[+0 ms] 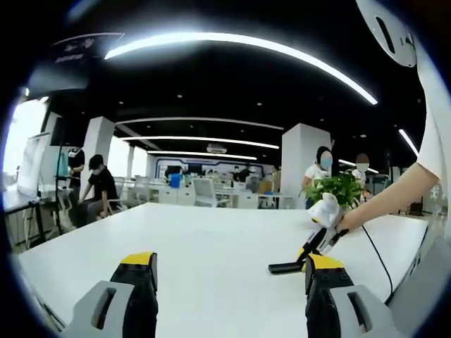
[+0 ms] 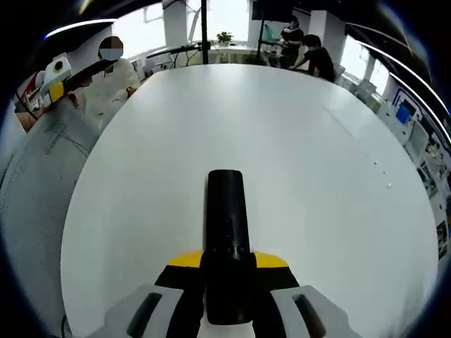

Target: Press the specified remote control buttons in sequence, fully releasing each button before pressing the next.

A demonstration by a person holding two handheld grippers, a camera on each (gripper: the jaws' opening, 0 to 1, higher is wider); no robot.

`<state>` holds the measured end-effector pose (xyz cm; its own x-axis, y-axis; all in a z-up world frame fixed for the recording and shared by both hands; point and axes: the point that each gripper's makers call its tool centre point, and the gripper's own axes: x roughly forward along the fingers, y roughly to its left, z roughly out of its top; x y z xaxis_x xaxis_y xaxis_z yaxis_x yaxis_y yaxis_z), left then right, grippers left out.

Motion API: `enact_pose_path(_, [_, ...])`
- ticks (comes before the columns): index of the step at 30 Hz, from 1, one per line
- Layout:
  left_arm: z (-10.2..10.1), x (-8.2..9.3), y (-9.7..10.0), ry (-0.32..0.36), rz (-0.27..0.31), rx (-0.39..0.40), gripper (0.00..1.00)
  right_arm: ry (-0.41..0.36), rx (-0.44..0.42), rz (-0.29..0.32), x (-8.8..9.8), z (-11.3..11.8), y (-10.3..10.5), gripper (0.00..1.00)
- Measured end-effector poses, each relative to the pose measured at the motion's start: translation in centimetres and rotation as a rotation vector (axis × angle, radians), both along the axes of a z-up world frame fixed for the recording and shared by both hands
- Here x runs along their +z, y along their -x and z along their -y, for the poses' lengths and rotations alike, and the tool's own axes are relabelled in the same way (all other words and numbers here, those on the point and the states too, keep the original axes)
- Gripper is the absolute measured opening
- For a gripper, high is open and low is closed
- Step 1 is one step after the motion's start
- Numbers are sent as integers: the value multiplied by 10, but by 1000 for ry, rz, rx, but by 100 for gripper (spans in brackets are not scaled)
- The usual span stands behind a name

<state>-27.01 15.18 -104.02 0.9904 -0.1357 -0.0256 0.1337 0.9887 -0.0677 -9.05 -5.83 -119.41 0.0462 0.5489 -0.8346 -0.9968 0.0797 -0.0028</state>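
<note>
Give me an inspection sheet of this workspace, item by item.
Surface: white table, mostly bare.
Job's things: black remote, clamped between the right gripper's jaws.
Clutter: nothing seen.
Grippers: left gripper open, holding nothing; right gripper shut on the remote, seen held over the table in the left gripper view.
Cables: black cable trailing from the right gripper.
Surroundings: open office, plant, seated and standing people, ceiling light strips.

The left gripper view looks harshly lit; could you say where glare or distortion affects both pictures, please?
Left gripper view: curved ceiling light strips blow out and bow with fisheye bending. Right gripper view: the glossy white table shows soft glare, while the long black remote control stays sharp.
</note>
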Motion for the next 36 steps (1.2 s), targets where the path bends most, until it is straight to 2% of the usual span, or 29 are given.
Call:
enact_pose_path(3, [0, 0, 0, 0, -1, -1, 89, -11, -14, -5, 0, 0, -1, 22])
enact_pose_path(6, [1, -1, 0, 1, -12, -2, 88, -79, -123, -58, 3, -2, -1, 23])
enact_pose_path(10, [2, -2, 0, 1, -16, -3, 87, -220, -289, -131, 11, -3, -1, 36])
enact_pose_path(13, [3, -3, 0, -2, -26, -6, 87, -291, -371, -137, 16, 3, -3, 45])
enact_pose_path(14, [3, -3, 0, -2, -27, -6, 87, -308, -383, -160, 17, 6, 2, 49])
enact_pose_path(18, [3, -3, 0, -1, -24, -5, 87, -349, -449, -84, 19, 23, 8, 68])
enact_pose_path(20, [3, -3, 0, -1, -24, -6, 87, -357, -482, -77, 19, 31, 14, 78])
enact_pose_path(24, [4, -3, 0, 1, -24, -8, 87, -415, -564, -57, 28, 41, 24, 88])
enact_pose_path(28, [4, -3, 0, 1, -25, -8, 87, -486, -631, -34, 43, 48, 37, 96])
enact_pose_path(29, [4, -3, -1, 1, -27, -9, 87, -529, -662, -22, 51, 49, 41, 98])
enact_pose_path(31, [4, -4, -1, -1, -31, -10, 87, -590, -667, -26, 63, 49, 54, 99])
enact_pose_path(36, [5, -5, -1, -1, -38, -14, 86, -605, -711, 2, 77, 54, 82, 99])
